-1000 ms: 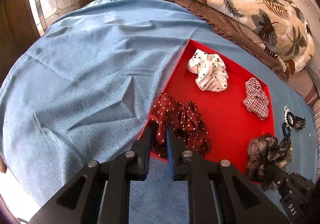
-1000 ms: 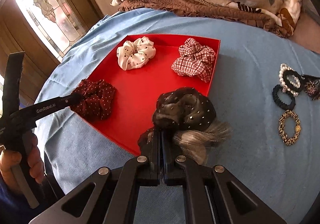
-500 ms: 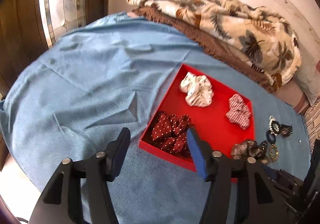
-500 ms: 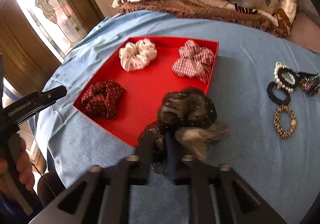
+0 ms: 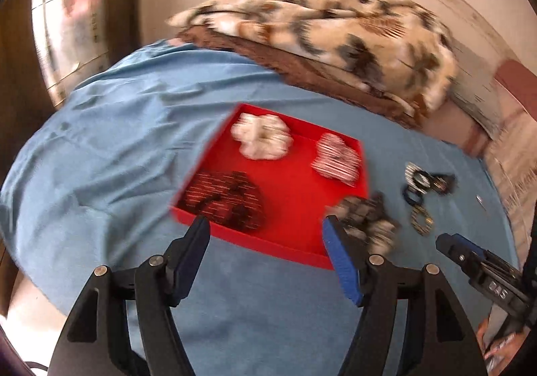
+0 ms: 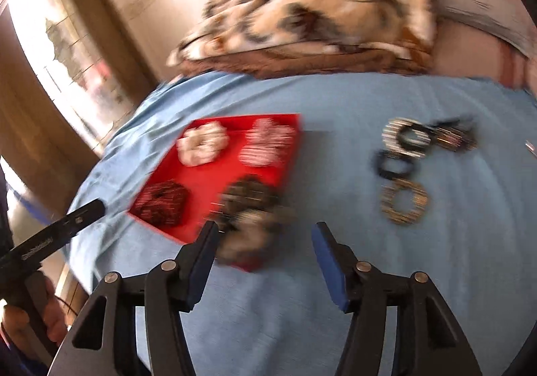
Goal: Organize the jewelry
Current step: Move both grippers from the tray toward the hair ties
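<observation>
Covering pretty much the whole surface was a wrinkled light-blue cloth (image 5: 110,154), with a folded leaf-print cream blanket (image 5: 322,37) piled along the far edge. Near the middle sat a shallow square red tray (image 5: 295,194) with a scrunchie in each corner: a white dotted scrunchie (image 5: 261,137) and a red-and-white checked scrunchie (image 5: 339,157) at the back, a dark red polka-dot scrunchie (image 5: 225,198) front left, and a big black-and-grey sheer scrunchie (image 6: 251,211) flopped over the front right rim, half in and half out. Both shots were motion-blurred, so fine detail was hard to make out.

The left gripper (image 5: 265,231) hung just short of the tray's near edge, jaws wide apart, holding nothing. The right gripper (image 6: 265,235) was the same deal, spread open and empty just behind the sheer scrunchie.

Off to the right on the cloth, well apart from the tray, lay a small cluster of bracelets and hair ties (image 6: 409,144), plus a gold-and-black beaded ring bracelet (image 6: 404,204) nearest the grippers.
</observation>
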Tool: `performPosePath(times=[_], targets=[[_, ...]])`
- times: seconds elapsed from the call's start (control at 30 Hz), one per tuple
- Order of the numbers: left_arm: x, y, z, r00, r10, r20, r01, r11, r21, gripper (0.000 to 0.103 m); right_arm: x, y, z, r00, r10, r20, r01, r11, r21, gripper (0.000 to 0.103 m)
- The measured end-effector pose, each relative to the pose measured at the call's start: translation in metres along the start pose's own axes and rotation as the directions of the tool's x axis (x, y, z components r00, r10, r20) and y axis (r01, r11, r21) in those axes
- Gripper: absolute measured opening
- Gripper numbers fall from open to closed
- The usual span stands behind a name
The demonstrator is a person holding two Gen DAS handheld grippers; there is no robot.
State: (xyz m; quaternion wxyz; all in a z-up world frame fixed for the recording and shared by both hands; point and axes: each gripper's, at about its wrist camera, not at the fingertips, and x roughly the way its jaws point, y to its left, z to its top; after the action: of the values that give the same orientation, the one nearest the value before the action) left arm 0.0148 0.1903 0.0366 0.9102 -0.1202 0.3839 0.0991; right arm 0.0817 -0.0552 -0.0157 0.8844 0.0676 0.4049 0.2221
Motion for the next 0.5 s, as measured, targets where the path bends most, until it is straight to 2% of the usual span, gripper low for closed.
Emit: performPosePath(times=[0.1,0.23,0.37,0.43,0.5], targets=[[0.004,-0.039,-0.012,0.999,-0.047,-0.018,0.048,0.996,0.073,0.068,-0.018,-0.048,-0.018,0.994,-0.106,-0.001,0.106,0.993,0.058,0.063],[0.016,-0.093,-0.036,0.989,-0.115,-0.092,0.128,0.980,0.152,0.068,-0.037,-0.097,-0.039,0.975,-0.221,-0.011,0.221,0.969,0.106,0.063],[0.030,-0.147,-0.071,0.967,-0.177,-0.183,0.219,0.944,0.246,0.068,-0.056,-0.136,-0.055,0.962,-0.274,-0.005,0.271,0.949,0.163,0.063],[0.041,-0.172,-0.090,0.959,-0.176,-0.224,0.239,0.925,0.297,0.068,-0.062,-0.151,-0.061,0.955,-0.296,-0.005,0.291,0.937,0.192,0.063],[0.054,-0.188,-0.104,0.956,-0.151,-0.253,0.231,0.917,0.326,0.068,-0.067,-0.162,-0.065,0.956,-0.295,-0.004,0.289,0.932,0.219,0.063]])
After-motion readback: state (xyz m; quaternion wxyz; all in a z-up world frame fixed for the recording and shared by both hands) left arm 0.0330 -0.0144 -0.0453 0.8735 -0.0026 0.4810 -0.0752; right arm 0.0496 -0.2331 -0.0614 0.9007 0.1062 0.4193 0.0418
